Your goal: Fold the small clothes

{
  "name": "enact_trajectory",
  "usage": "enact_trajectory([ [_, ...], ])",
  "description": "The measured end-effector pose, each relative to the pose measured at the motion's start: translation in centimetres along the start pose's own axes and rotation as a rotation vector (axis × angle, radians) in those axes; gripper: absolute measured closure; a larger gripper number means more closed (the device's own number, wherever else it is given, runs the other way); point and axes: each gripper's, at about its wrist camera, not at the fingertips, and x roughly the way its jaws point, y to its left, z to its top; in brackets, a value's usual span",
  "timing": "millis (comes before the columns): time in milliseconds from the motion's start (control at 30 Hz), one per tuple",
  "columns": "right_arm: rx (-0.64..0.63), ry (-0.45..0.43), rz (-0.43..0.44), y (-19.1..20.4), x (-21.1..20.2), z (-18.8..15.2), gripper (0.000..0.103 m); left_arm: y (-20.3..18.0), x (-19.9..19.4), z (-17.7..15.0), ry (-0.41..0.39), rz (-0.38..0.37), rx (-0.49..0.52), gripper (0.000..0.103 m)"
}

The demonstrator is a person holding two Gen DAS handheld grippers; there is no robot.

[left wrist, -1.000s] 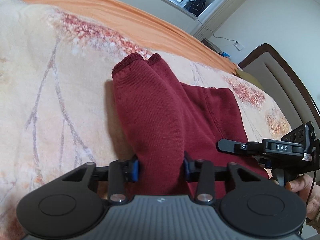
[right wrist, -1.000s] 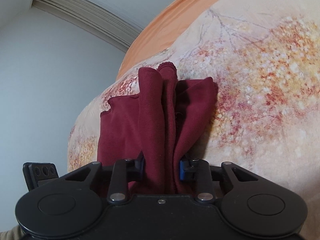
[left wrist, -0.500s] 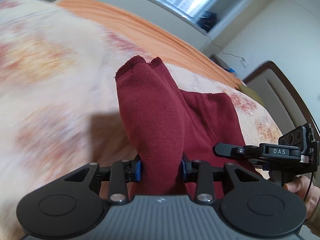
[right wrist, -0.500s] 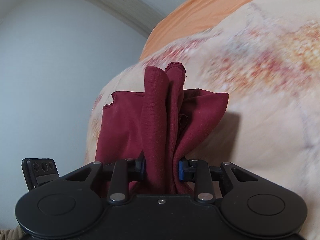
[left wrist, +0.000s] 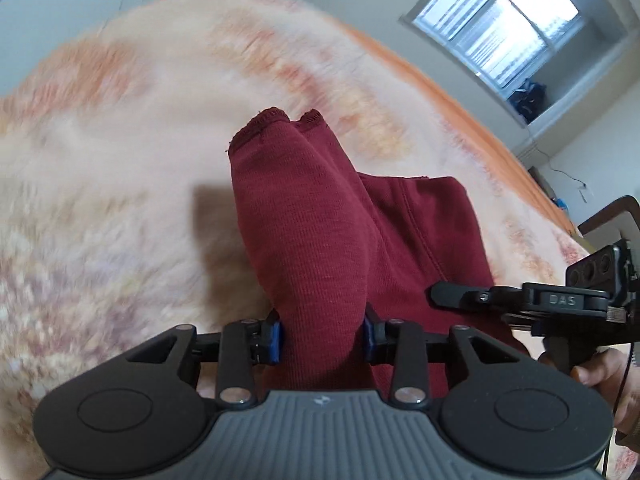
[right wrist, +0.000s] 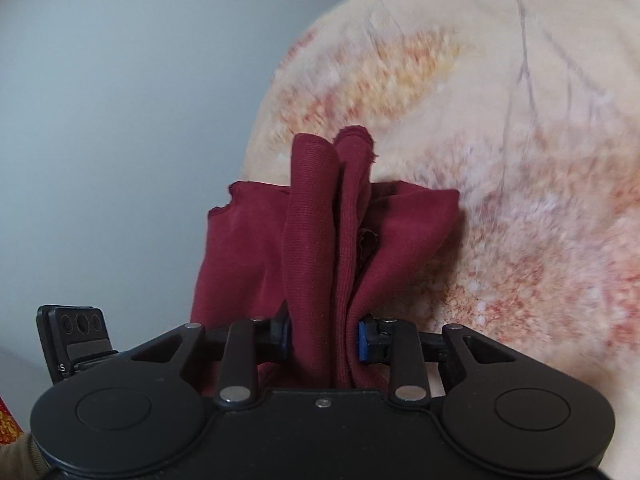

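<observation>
Above the blurred peach-and-rust blanket [left wrist: 120,184], in the left wrist view, a dark red garment [left wrist: 316,240] was held up by the left gripper [left wrist: 322,334], whose blue-padded jaws were pressed narrowly against a thick bunched fold of the cloth. The fold rose from the jaws to two stitched hems at its far end, and a flatter panel of the same garment spread off to the right of it, with a seam line seen across it. A shadow was cast on the blanket just left of the garment. To the right of the garment, the right gripper [left wrist: 444,296] was seen from the side, one black finger touching or just overlapping the cloth edge, with the person's hand [left wrist: 604,376] wrapped around its handle. A window [left wrist: 504,20] was visible far beyond the garment, up and to the right. In the right wrist view, the garment [right wrist: 316,248] was again found between the jaws, this time those of the right gripper [right wrist: 324,336], closed narrowly on several gathered vertical folds. Loose panels hung out to both sides of the gripped folds. The blanket [right wrist: 500,160] lay behind and to the right of the garment, a plain grey wall [right wrist: 120,100] to its left, and part of the left gripper [right wrist: 76,332] showed at lower left.
</observation>
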Motion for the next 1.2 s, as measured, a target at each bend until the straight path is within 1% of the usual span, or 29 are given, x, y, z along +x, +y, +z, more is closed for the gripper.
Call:
enact_trajectory([
  [33, 0.005, 0.005, -0.017, -0.4, 0.6, -0.4, 0.069, 0.3, 0.3, -0.4, -0.005, -0.006, 0.003, 0.058],
  [100, 0.035, -0.003, -0.029, -1.3, 0.6, -0.6, 0.062, 0.6, 0.5, -0.5, -0.011, -0.015, -0.003, 0.047],
  [133, 0.070, -0.009, -0.034, -1.8, 0.2, -0.7, 0.049, 0.7, 0.3, -0.6, -0.015, -0.017, -0.005, 0.044],
  [167, 0.080, -0.021, -0.040, -1.9, -0.5, -0.9, 0.044, 0.7, 0.1, -0.6, -0.019, -0.016, -0.007, 0.037],
  [200, 0.078, -0.036, -0.055, -1.9, -1.2, -1.0, 0.044, 0.7, -0.3, -0.6, -0.023, -0.018, -0.005, 0.031],
  [267, 0.082, -0.053, -0.089, -1.4, -3.0, -1.5, 0.044, 1.1, -1.2, -0.6, -0.026, -0.015, 0.006, 0.023],
  [333, 0.065, -0.078, -0.130, -0.2, -4.7, -2.2, 0.043, 1.2, -1.9, -0.7, -0.018, 0.002, 0.007, 0.021],
  [400, 0.044, -0.098, -0.189, 1.5, -6.2, -2.9, 0.037, 1.1, -2.4, -1.1, 0.001, 0.015, 0.013, 0.020],
  [433, 0.030, -0.109, -0.207, 2.3, -6.9, -3.4, 0.033, 0.8, -2.8, -1.3, 0.005, 0.022, 0.019, 0.020],
  [533, -0.001, -0.135, -0.245, 5.1, -8.7, -4.9, 0.020, -0.5, -4.4, -2.0, 0.000, 0.029, 0.041, 0.015],
  [600, -0.024, -0.143, -0.259, 7.0, -9.9, -5.9, 0.016, -1.7, -5.8, -2.6, -0.011, 0.034, 0.057, 0.013],
  [667, -0.046, -0.141, -0.283, 8.8, -10.6, -6.5, 0.006, -2.9, -7.5, -3.5, -0.016, 0.034, 0.070, 0.011],
  [767, -0.099, -0.139, -0.311, 11.6, -12.5, -7.7, 0.003, -5.4, -9.8, -4.7, -0.022, 0.053, 0.093, 0.009],
  [867, -0.154, -0.135, -0.339, 14.3, -14.8, -9.0, 0.001, -8.1, -13.0, -6.1, -0.050, 0.079, 0.101, 0.006],
  [900, -0.174, -0.130, -0.343, 15.1, -15.7, -9.5, 0.001, -8.8, -14.0, -6.5, -0.057, 0.082, 0.095, 0.004],
  [1000, -0.216, -0.122, -0.356, 17.2, -17.9, -10.7, 0.001, -10.9, -16.8, -7.7, -0.069, 0.100, 0.063, 0.003],
  [1100, -0.228, -0.113, -0.377, 18.9, -20.2, -12.0, 0.001, -12.7, -19.3, -8.9, -0.078, 0.125, 0.033, 0.002],
  [1200, -0.233, -0.104, -0.366, 20.3, -22.6, -13.0, 0.001, -14.3, -21.9, -9.9, -0.098, 0.139, 0.015, 0.001],
])
